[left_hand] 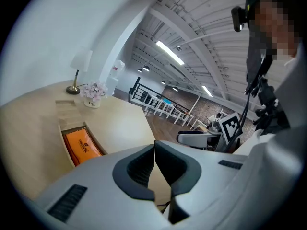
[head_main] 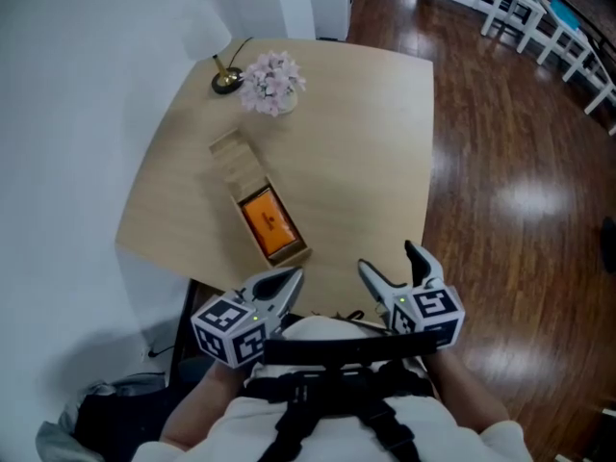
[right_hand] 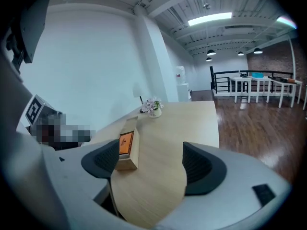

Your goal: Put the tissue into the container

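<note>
While the left gripper (head_main: 292, 277) hangs closed, the right gripper (head_main: 387, 258) gapes.

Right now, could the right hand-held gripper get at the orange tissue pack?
Probably yes: the right hand-held gripper is open, the orange tissue pack lies uncovered in its open wooden box, and only bare table shows between them.
</note>
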